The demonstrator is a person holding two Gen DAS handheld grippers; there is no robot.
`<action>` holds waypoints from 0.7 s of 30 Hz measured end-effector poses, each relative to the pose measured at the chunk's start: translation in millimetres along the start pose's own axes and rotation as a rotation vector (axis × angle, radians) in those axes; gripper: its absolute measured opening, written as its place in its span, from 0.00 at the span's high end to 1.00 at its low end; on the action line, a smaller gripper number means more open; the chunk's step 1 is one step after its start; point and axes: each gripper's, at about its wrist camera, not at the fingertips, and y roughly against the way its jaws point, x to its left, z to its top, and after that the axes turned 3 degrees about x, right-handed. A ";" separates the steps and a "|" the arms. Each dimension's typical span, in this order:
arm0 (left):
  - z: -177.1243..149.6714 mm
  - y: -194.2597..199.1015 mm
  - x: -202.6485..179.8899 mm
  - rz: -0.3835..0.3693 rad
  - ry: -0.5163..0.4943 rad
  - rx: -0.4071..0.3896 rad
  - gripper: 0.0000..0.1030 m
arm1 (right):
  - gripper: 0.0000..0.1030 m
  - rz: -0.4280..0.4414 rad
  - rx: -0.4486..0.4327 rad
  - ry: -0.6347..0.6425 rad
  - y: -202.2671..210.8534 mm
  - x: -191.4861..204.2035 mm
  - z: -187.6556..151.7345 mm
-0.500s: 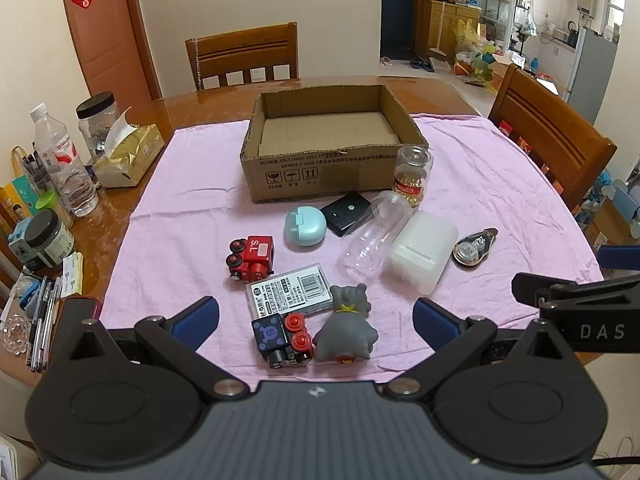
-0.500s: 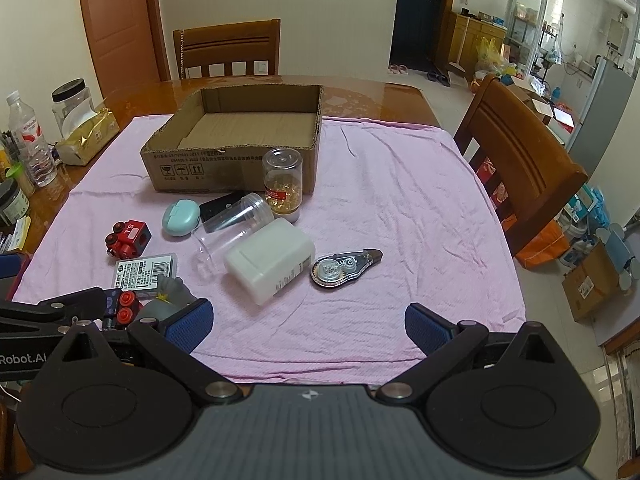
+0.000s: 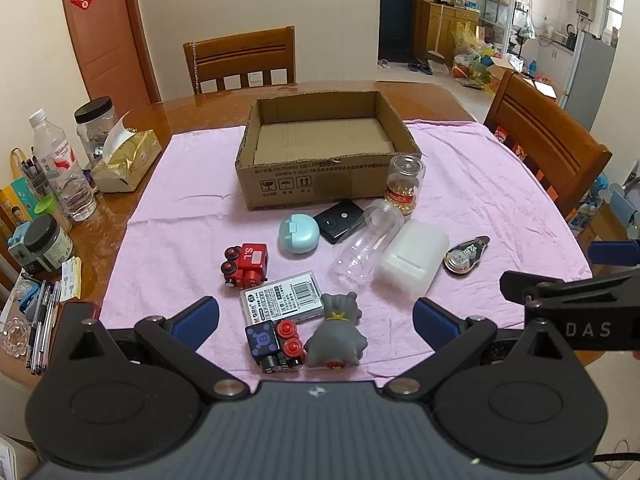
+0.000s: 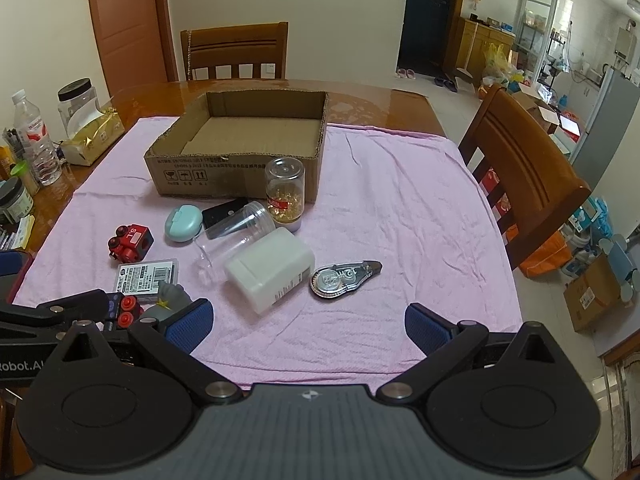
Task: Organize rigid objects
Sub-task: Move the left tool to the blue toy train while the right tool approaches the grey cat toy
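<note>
Little has changed since a moment ago: both hand-held grippers, left [image 3: 316, 316] and right [image 4: 308, 322], stay open and empty, toys [image 3: 336, 326] still unpacked before the box [image 3: 320, 184].

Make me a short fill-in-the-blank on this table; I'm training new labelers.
1. The cardboard box holds ____ so far.
2. The clear bottle lies on its ____.
3. The red toy train sits on a ____ cloth.
4. Both the left gripper and the right gripper are ____.

Answers: nothing; side; pink; open
</note>
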 end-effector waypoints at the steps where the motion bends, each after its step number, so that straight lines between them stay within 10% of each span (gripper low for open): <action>1: 0.1 0.0 0.1 -0.001 0.000 -0.001 0.01 | 0.00 -0.002 -0.001 0.001 0.3 0.4 0.8; 21: -2.4 -21.2 12.6 -0.062 -0.036 -0.048 0.01 | 0.00 -0.005 -0.042 0.020 -13.6 7.4 2.5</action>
